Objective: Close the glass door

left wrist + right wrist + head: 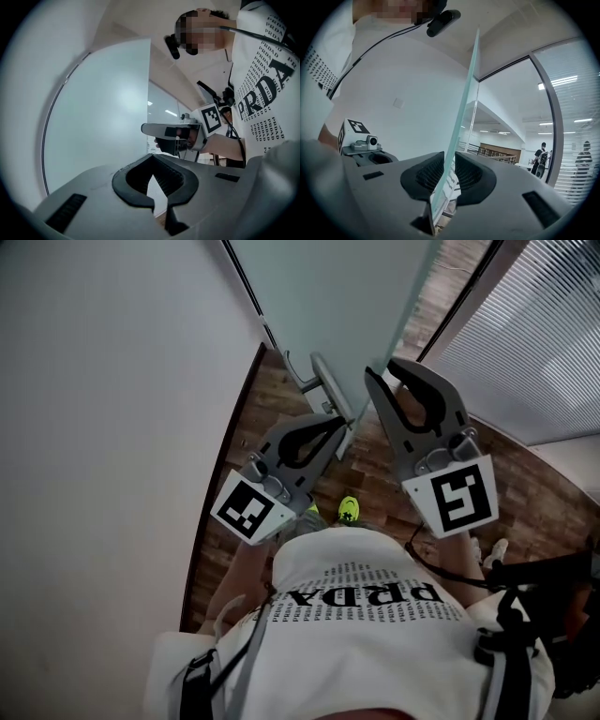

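Head view: glass door point(337, 296) at top of frame, free edge running down toward the person; door handle point(323, 381) on its face near that edge; left gripper point(339, 425) tips together just beside the handle, at the door's edge; right gripper point(380, 368) on the same edge, close to the left one; wooden floor point(272, 399) below; white wall point(112, 381) at left.
Left gripper view: jaws pressed together at the tips, nothing between them; door pane fills the left, its edge meeting the tips; right gripper just beyond on that edge.
Right gripper view: jaws pinch the door's free edge; glass fills the gap between the pads.
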Action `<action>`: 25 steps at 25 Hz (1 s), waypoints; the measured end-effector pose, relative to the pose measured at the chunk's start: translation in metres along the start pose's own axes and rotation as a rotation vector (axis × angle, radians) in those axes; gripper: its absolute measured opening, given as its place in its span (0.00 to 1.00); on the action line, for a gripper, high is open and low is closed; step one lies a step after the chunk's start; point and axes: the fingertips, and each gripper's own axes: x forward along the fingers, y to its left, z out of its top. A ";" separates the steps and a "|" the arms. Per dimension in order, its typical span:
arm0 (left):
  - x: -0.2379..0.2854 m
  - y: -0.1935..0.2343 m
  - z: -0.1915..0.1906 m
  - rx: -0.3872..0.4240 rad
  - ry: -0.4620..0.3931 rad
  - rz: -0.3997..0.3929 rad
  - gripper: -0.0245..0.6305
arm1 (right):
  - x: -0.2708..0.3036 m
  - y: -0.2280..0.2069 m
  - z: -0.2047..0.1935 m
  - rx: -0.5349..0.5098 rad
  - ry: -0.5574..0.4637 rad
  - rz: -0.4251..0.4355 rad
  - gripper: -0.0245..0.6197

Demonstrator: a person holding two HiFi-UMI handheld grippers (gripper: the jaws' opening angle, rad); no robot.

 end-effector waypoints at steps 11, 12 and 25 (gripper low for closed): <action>0.007 0.009 -0.002 -0.025 0.012 -0.006 0.03 | 0.003 0.001 -0.006 0.010 0.045 0.015 0.14; 0.007 0.010 -0.001 -0.026 0.022 -0.010 0.03 | 0.003 -0.001 -0.005 0.016 0.049 0.010 0.14; 0.017 0.016 0.009 0.023 0.005 -0.035 0.03 | 0.001 -0.001 0.007 -0.032 0.015 -0.004 0.14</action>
